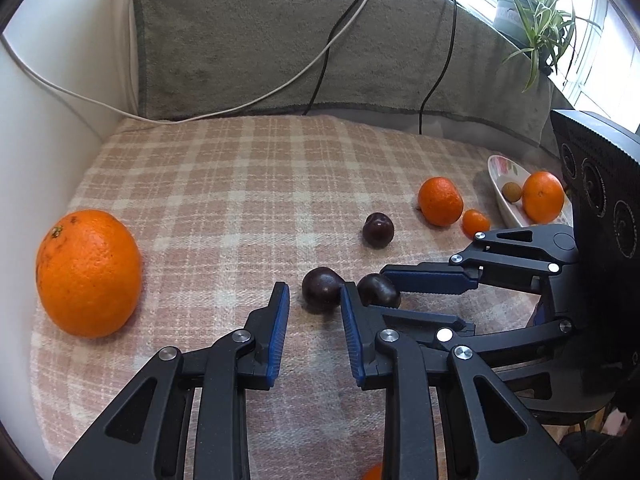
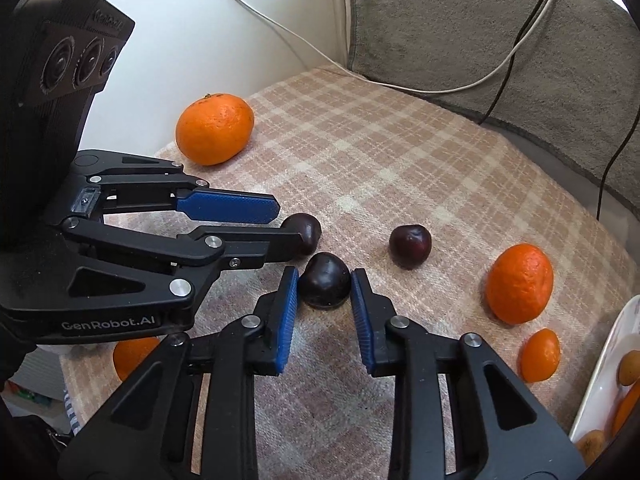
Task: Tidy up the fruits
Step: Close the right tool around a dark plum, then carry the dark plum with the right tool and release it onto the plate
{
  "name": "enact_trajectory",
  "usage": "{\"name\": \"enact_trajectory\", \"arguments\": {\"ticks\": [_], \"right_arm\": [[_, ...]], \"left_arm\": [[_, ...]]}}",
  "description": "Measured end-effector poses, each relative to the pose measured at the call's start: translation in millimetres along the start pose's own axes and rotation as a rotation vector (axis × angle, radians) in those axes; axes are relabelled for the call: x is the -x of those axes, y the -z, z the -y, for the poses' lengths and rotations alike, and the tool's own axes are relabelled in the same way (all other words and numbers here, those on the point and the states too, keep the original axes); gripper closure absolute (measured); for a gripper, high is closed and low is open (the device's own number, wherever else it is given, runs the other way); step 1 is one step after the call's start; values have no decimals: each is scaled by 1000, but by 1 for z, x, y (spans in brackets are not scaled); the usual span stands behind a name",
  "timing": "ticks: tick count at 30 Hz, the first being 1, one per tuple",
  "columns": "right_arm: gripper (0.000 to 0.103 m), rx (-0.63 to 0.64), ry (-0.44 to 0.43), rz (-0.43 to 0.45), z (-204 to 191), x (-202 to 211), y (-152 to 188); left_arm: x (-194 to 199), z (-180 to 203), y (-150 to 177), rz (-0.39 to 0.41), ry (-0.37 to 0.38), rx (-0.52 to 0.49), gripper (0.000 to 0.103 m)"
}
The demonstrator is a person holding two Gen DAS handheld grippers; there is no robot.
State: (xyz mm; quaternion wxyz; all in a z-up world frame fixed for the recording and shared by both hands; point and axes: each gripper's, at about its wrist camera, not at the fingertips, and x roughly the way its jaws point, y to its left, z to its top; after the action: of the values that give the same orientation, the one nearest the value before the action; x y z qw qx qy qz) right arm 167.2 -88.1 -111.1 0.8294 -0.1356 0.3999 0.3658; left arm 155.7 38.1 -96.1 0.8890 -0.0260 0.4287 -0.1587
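Observation:
Three dark cherries lie on the checked cloth. My right gripper (image 2: 325, 274) is shut on the nearest cherry (image 2: 325, 282), with both blue pads against its sides. My left gripper (image 1: 314, 286) stands narrowly open. A second cherry (image 1: 322, 292) rests on the cloth at its tips, against the right finger, with cloth showing between it and the left pad. The third cherry (image 1: 378, 230) lies free further back. A big orange (image 1: 88, 272) sits at the far left. A mandarin (image 1: 440, 201) and a small mandarin (image 1: 476, 223) lie near the white plate (image 1: 500, 170).
The plate holds an orange (image 1: 543, 197) and a small brownish fruit (image 1: 512, 192). Another orange (image 2: 132, 356) lies at the near edge under the left gripper. A white wall borders the left. A grey towel (image 1: 260, 40) with cables rises at the back, and a potted plant (image 1: 536, 20) stands behind it.

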Motion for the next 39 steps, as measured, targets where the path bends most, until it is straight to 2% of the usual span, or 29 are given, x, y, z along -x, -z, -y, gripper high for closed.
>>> {"name": "enact_trajectory", "arguments": {"ticks": [8, 10, 16, 27, 39], "right_arm": [[75, -44, 27, 10, 12, 12, 9], [75, -58, 32, 15, 16, 16, 11], [75, -90, 35, 36, 23, 27, 14], [75, -125, 50, 106, 29, 61, 21], [75, -213, 113, 215, 46, 128, 52]], "left_arm": [[-12, 9, 0, -31, 21, -20, 78], [-13, 12, -1, -30, 19, -29, 82], [-13, 14, -3, -23, 14, -21, 83], [10, 24, -8, 41, 15, -13, 83], [39, 68, -14, 117, 102, -52, 83]]}}
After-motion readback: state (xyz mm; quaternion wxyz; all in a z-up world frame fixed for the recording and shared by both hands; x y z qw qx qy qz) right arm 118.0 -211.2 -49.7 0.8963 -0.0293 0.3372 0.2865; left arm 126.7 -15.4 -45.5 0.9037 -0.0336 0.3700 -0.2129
